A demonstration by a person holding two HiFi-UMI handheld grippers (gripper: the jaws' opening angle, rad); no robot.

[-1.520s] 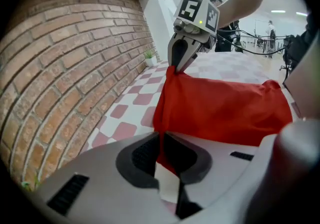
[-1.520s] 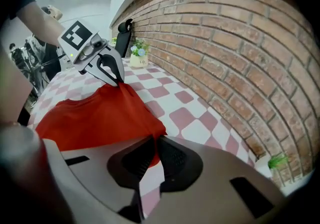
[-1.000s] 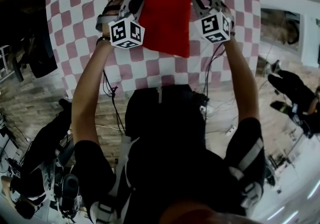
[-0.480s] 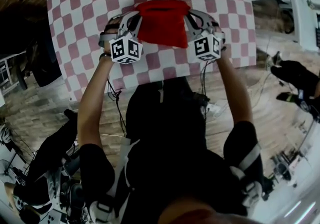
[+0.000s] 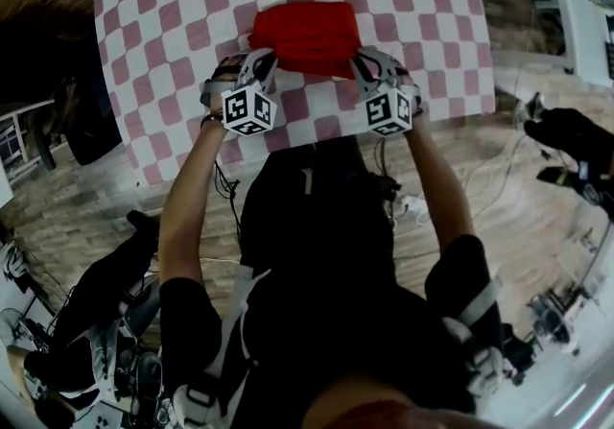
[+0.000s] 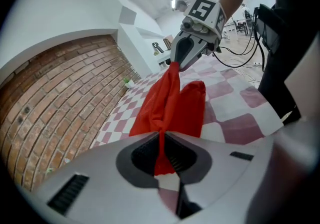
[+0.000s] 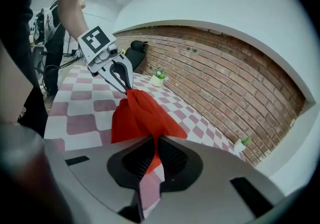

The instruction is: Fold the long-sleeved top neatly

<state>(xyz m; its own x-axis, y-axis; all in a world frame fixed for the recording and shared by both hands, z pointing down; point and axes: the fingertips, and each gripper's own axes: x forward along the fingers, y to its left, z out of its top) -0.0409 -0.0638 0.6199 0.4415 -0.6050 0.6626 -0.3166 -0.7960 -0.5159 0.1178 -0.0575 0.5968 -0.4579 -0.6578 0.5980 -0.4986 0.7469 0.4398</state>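
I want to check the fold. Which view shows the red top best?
The head view: the whole top is seen from above. Each gripper view shows only a bunched part of it, running out from its jaws.

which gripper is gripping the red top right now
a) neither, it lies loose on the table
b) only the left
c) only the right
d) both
d: the left gripper and the right gripper are each shut on an edge of the red top.
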